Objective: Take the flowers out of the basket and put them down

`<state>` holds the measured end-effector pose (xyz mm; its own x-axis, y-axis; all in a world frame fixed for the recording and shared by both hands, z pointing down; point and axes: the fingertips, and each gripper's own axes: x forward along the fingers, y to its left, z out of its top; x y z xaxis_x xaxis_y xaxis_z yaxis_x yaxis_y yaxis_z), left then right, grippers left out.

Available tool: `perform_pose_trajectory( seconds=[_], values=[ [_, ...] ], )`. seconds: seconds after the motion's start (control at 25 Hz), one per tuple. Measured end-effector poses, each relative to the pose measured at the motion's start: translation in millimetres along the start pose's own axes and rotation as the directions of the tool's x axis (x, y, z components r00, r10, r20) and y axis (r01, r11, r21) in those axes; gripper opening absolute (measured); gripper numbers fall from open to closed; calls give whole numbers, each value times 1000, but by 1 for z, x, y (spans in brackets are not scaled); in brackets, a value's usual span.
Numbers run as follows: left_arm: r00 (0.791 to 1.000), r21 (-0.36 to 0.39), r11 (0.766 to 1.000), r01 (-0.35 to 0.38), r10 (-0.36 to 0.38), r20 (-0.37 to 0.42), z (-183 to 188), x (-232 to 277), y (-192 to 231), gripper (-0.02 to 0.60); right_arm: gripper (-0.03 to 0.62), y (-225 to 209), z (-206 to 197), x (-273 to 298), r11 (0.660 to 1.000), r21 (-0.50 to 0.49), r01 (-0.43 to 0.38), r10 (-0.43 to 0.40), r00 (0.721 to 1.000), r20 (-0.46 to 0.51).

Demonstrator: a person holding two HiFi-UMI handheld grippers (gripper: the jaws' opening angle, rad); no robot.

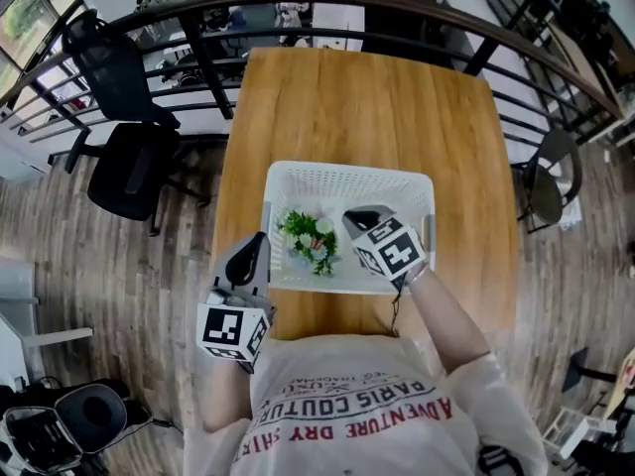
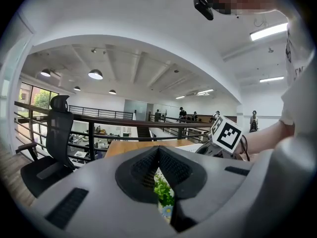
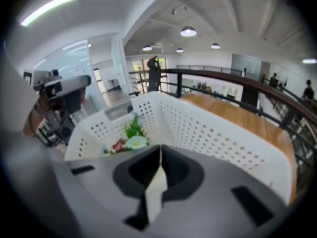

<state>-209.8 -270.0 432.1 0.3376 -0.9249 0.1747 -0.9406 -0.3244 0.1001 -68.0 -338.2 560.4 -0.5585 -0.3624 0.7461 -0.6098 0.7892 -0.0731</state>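
Head view, flowers [image 1: 310, 238] beside right tool [image 1: 359, 217]

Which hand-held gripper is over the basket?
The right hand-held gripper: it hangs over the basket. The left hand-held gripper is outside its rim.

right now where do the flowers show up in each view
Head view: flowers at centre, inside the white basket.
Left gripper view: low centre, glimpsed through the gap between the jaws.
Right gripper view: left of centre, against the basket's wall.
Shared landmark: the white basket.
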Motion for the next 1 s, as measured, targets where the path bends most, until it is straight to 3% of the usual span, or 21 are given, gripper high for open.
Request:
perform_pose_trajectory(
  seconds=[0.12, 0.24, 0.4, 0.48, 1.0],
  values=[
    [1000, 3, 1000, 14, -14, -16, -8, 11, 11, 26, 31, 1, -26, 35, 996, 41, -76, 81, 987, -141],
    [999, -19, 999, 28, -28, -25, -16, 18, 20, 26, 31, 1, -50, 60, 985, 121, -126, 150, 964, -218],
    [998, -48, 998, 39, -41, -43, -20, 25, 34, 26, 36, 1, -61, 78, 978, 166, -128, 172, 944, -282],
    [998, -57, 997, 42, -45, -48, -26, 27, 39, 26, 117, 6, -66, 85, 974, 174, -142, 191, 932, -307],
    [995, -96, 992, 77, -83, -54, -34, 35, 44, 26, 105, 13, -78, 99, 957, 274, -99, 207, 893, -399]
  ],
)
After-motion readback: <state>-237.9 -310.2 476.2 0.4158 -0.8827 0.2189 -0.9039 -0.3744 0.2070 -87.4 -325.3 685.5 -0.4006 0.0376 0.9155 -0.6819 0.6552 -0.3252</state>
